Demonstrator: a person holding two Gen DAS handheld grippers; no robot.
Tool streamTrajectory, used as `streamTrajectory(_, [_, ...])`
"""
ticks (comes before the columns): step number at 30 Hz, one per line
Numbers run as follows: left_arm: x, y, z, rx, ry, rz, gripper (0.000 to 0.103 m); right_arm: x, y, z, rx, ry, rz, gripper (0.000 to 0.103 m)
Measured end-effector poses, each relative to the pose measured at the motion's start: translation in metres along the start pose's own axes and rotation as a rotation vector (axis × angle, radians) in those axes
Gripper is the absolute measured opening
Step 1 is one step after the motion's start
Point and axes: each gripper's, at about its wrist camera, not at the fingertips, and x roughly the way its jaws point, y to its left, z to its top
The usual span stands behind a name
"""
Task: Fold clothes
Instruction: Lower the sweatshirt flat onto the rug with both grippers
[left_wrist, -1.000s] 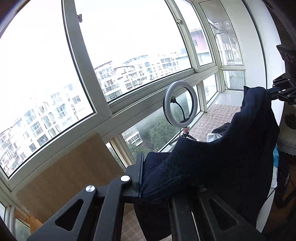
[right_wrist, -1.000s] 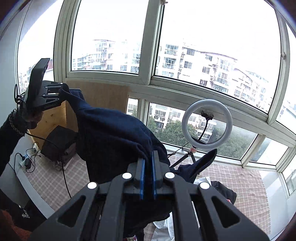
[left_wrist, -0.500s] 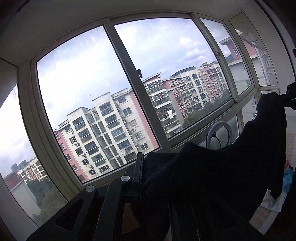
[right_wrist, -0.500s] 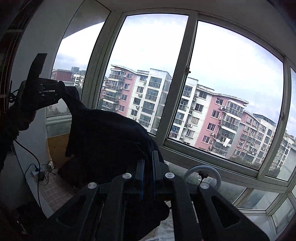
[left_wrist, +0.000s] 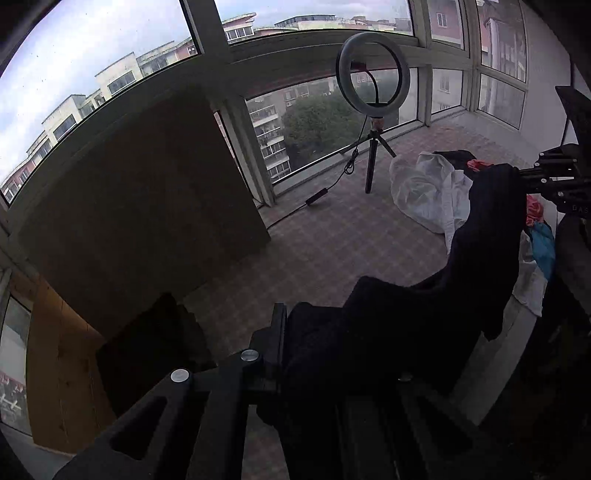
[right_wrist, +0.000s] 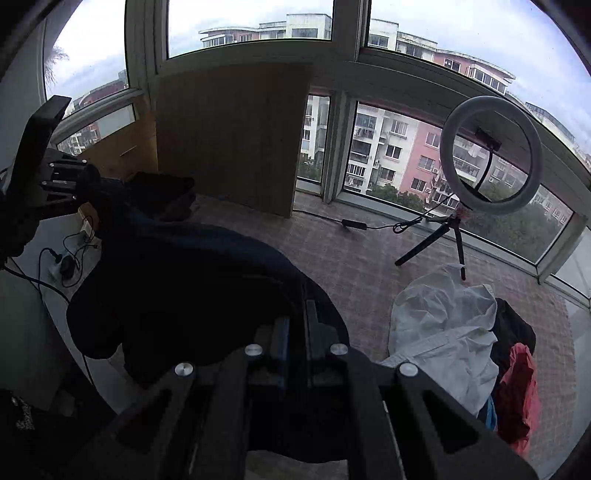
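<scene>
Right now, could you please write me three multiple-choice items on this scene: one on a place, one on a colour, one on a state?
1. Where does the ring light stand?
A. On the floor by the windows
B. On a shelf
C. On top of the clothes pile

2. What colour is the garment held between the two grippers?
A. White
B. Dark navy
C. Red

3. How is the right gripper?
A. Wide open, holding nothing
B. Shut on the garment
C. Out of view

Answers: 1 A, its tripod legs rest on the tiled floor before the glass. 2 B, the cloth reads dark blue-black in both views. 3 B, its fingers pinch the fabric, as the left gripper also does.
</scene>
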Motion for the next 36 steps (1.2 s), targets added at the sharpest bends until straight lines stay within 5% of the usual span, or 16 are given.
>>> streamTrajectory(3, [0.087, -0.016, -0.057, -0.012, 0.181, -0.097, 0.005, 0.102, 0.002, -0.065, 0.041, 0.267, 0.063, 0.007])
streamTrajectory(5, [0.145, -0.027, -0.095, -0.02, 0.301, -0.162, 0.01, 0.101, 0.007, -0.085, 0.032, 0.301, 0.103, 0.007])
streamTrajectory(9, [0.124, -0.016, -0.117, -0.015, 0.261, -0.174, 0.022, 0.093, 0.009, -0.104, 0.018, 0.329, 0.172, 0.021])
streamTrajectory(12, [0.107, -0.009, -0.122, -0.045, 0.23, -0.213, 0.023, 0.077, 0.0, -0.089, 0.015, 0.288, 0.209, 0.051])
streamTrajectory(18, [0.094, 0.005, -0.127, -0.066, 0.242, -0.208, 0.024, 0.052, -0.018, -0.059, 0.001, 0.21, 0.277, 0.051])
streamTrajectory(23, [0.088, 0.005, -0.123, -0.059, 0.234, -0.194, 0.023, 0.104, -0.007, -0.049, -0.088, 0.318, 0.342, 0.051])
streamTrajectory(27, [0.085, 0.005, -0.124, -0.065, 0.245, -0.171, 0.023, 0.087, 0.01, -0.061, -0.183, 0.283, 0.387, 0.051])
streamTrajectory(34, [0.081, 0.012, -0.139, -0.122, 0.264, -0.148, 0.025, 0.114, 0.029, -0.086, -0.341, 0.343, 0.296, 0.05])
streamTrajectory(36, [0.078, 0.014, -0.144, -0.122, 0.27, -0.126, 0.026, 0.116, 0.029, -0.088, -0.364, 0.337, 0.261, 0.018])
